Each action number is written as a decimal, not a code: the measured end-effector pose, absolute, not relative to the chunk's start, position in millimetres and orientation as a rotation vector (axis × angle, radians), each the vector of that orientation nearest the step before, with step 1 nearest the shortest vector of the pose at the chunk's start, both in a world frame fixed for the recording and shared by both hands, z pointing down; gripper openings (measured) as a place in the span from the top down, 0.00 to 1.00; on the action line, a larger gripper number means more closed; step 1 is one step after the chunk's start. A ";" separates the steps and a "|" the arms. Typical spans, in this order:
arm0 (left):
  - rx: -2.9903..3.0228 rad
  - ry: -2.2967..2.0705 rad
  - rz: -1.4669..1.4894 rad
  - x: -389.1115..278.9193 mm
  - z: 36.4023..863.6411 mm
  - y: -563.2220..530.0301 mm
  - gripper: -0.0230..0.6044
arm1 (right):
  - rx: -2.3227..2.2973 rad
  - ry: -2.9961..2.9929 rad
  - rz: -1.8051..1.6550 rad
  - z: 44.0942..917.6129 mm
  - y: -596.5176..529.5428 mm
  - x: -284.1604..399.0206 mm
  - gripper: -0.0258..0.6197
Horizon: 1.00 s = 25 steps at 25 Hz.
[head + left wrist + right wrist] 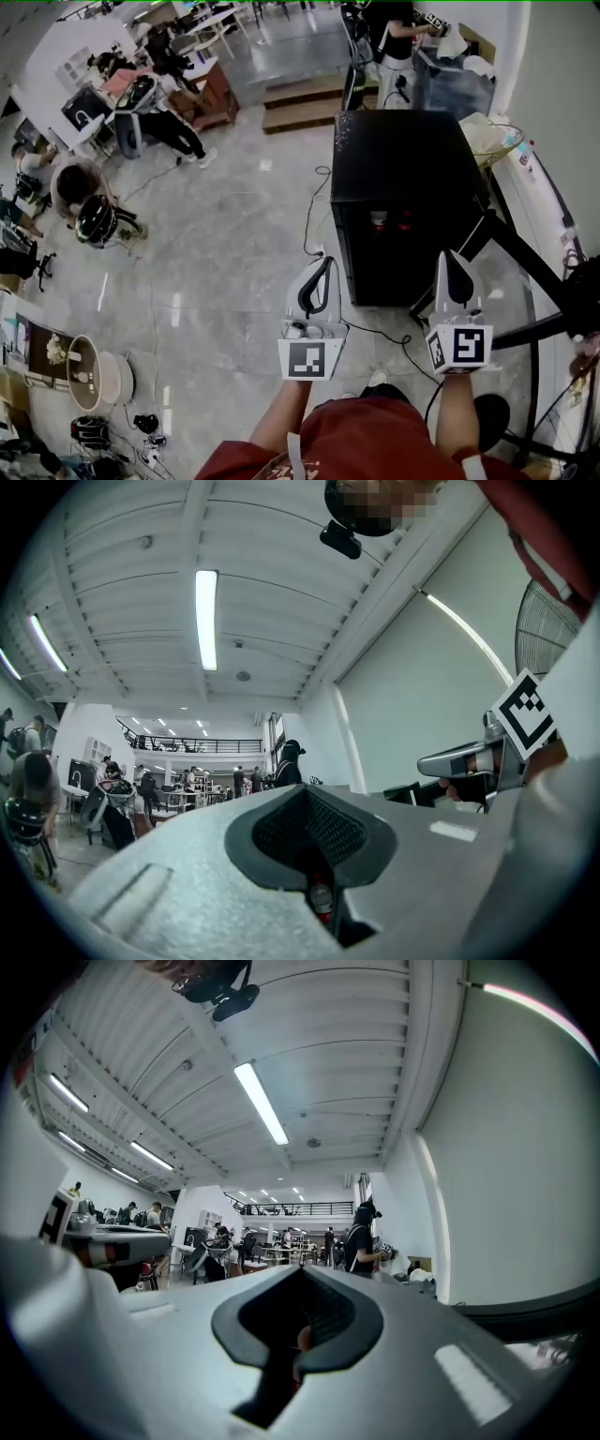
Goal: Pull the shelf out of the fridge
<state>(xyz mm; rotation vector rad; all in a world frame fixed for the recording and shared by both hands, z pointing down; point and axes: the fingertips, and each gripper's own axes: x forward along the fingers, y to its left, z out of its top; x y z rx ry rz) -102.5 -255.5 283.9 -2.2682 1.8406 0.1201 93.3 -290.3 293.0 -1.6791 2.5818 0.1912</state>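
Note:
The black fridge (398,187) stands on the grey floor ahead of me, seen from above. Two small red things (392,221) show in its dark front. I can make out no shelf. My left gripper (322,264) is held up in front of the fridge's lower left corner, clear of it, jaws shut and empty. My right gripper (453,257) is raised before the fridge's lower right part, shut with nothing in it. Both gripper views point up at the ceiling: the left gripper (309,794) and the right gripper (302,1274) show their jaws pressed together.
A black cable (314,211) runs over the floor left of the fridge. A black stand's legs (525,258) spread at the right, beside a white counter (544,202). Wooden steps (300,101) lie behind the fridge. Several people sit and stand at desks far left (141,103).

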 end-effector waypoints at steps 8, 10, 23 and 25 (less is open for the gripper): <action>-2.247 1.898 0.115 -74.2 313.5 -278.4 0.96 | -1.556 2.624 0.152 310.4 -319.0 111.7 0.96; -2.242 1.921 0.105 -70.0 321.3 -279.3 0.96 | -1.544 2.632 0.125 320.3 -323.5 114.5 0.96; -2.201 1.969 0.152 -71.5 369.9 -297.7 0.96 | -1.593 2.631 -0.135 418.8 -360.1 104.0 0.96; -2.209 1.975 0.162 -76.4 376.2 -302.0 0.96 | -1.596 2.647 -0.146 428.1 -362.7 95.5 0.96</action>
